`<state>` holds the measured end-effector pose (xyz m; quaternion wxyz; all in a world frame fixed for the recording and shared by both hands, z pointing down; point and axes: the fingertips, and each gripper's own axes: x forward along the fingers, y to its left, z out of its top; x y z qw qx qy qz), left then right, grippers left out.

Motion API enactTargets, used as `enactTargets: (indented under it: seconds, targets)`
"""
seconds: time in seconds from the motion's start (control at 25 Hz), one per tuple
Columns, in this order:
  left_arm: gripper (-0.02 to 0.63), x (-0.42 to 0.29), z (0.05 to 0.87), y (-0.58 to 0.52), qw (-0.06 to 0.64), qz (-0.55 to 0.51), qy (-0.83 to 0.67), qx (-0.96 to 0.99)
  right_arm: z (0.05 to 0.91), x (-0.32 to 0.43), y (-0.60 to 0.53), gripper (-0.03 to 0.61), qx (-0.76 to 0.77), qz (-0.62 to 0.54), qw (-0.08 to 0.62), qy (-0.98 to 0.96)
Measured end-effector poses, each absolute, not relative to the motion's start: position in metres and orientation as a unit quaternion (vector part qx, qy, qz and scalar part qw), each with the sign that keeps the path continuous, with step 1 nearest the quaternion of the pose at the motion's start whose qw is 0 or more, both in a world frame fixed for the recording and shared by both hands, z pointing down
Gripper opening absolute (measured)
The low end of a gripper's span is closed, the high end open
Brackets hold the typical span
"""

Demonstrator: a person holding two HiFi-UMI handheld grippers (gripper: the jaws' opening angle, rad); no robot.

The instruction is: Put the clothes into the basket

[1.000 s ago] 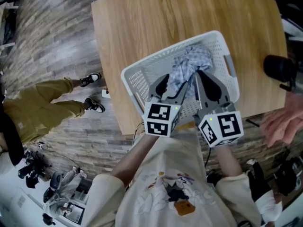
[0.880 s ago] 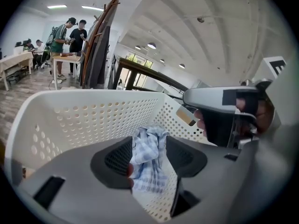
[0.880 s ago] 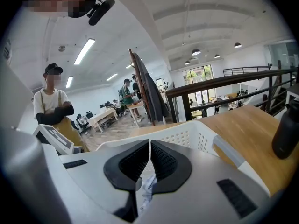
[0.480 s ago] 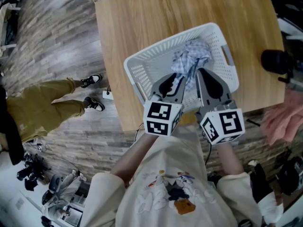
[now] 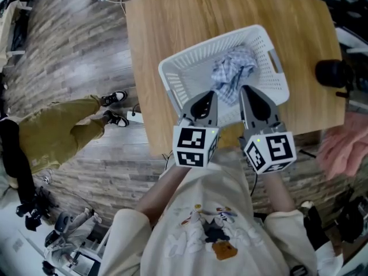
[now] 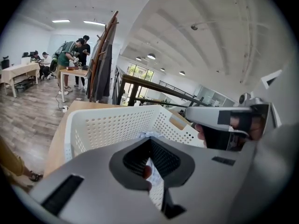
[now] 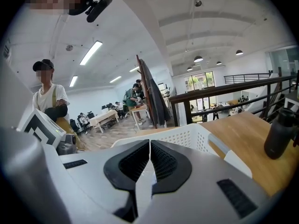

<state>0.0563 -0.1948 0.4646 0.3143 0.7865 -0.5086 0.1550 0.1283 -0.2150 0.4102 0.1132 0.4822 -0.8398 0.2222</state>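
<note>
one bystander in olive-green trousers (image 5: 54, 134) stands at the far left of the head view on the grey wood-plank floor (image 5: 69, 50), well apart from the light wooden table (image 5: 184, 22). on that table sits the white perforated plastic basket (image 5: 172, 88), turned at an angle so that one corner points toward the bystander. the left gripper (image 5: 211, 94) reaches forward from the wearer's cream sweatshirt (image 5: 201, 229), forearm stretched out and its black-and-white marker cube (image 5: 195, 146) nearest the body. its grey jaws slope down over the near wall of the basket. in the left gripper view its ribbed black pads meet at the tips, so it is closed and nothing is pinched there; only the basket wall and a bit of fabric show past them. just beyond those tips the crumpled blue-and-white checked cloth (image 5: 233, 73) lies inside the basket, bunched toward the far right side and touching neither gripper. the right gripper (image 5: 246, 89) is held parallel and just beside the left one. it is posed the same way, with its own cube close to the body and its jaws aimed over the basket's near edge. the right gripper view shows its pads pressed together on nothing, so it too is closed and empty. further right, a dark cylindrical bottle (image 5: 332, 73) stands near the table's edge. a blurred bare hand (image 5: 342, 148) shows at the far right border, off the table.
</note>
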Motion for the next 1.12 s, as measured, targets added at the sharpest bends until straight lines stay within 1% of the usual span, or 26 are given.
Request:
enactTargets:
  seconds: [0.44, 1.12]
  targets:
    - [0.002, 0.029, 0.43, -0.152, 0.303, 0.137, -0.544, 0.77, 0.398, 0.111, -0.169, 0.025, 0.455, 0.206, 0.117, -0.858]
    - [0.002, 0.0, 0.404, -0.087, 0.288, 0.114, -0.597, 0.74, 0.374, 0.086, -0.113, 0.025, 0.413, 0.173, 0.11, -0.887]
